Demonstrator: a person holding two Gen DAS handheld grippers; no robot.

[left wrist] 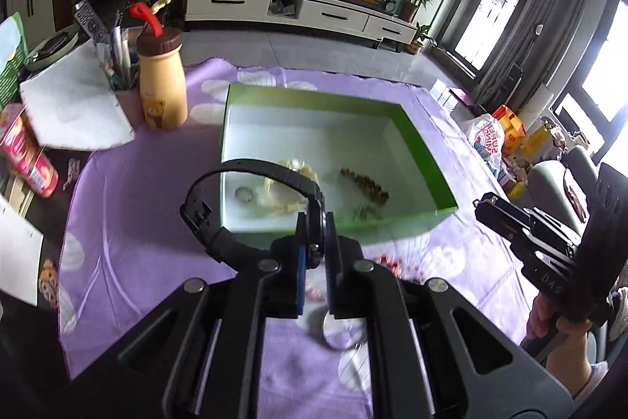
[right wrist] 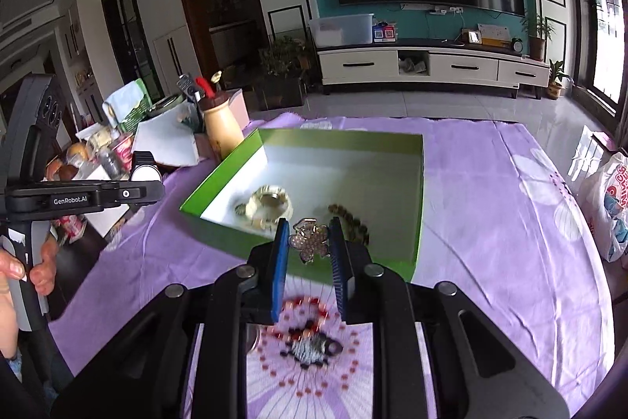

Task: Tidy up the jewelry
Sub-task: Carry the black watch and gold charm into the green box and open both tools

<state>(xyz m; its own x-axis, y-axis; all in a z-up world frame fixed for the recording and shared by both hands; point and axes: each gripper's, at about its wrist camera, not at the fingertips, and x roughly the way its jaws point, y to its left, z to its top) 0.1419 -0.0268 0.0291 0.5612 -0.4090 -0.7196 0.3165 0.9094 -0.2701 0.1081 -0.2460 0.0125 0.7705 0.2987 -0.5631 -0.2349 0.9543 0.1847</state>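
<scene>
My left gripper (left wrist: 316, 226) is shut on a black wristwatch (left wrist: 235, 183), whose strap loops up to the left above the purple cloth. In the right wrist view the same left gripper (right wrist: 151, 189) hangs at the left with the watch (right wrist: 144, 167). My right gripper (right wrist: 308, 238) is shut on a sparkly flower brooch (right wrist: 310, 240), held above the near edge of the green box (right wrist: 341, 138). The box (left wrist: 314, 97) has a white floor with a pale bracelet (right wrist: 269, 203), a small ring (left wrist: 243, 192) and a dark bead bracelet (left wrist: 365, 183). A red bead bracelet (right wrist: 302, 305) and a dark beaded piece (right wrist: 312, 348) lie on the cloth under the right gripper.
A yellow bottle (left wrist: 163, 81) with a brown lid, a pen holder (left wrist: 119, 65), white paper (left wrist: 74, 105) and a pink can (left wrist: 27, 156) crowd the table's left side. A round compact (left wrist: 333, 330) lies on the cloth. Plastic bags (left wrist: 486, 140) sit beyond the right edge.
</scene>
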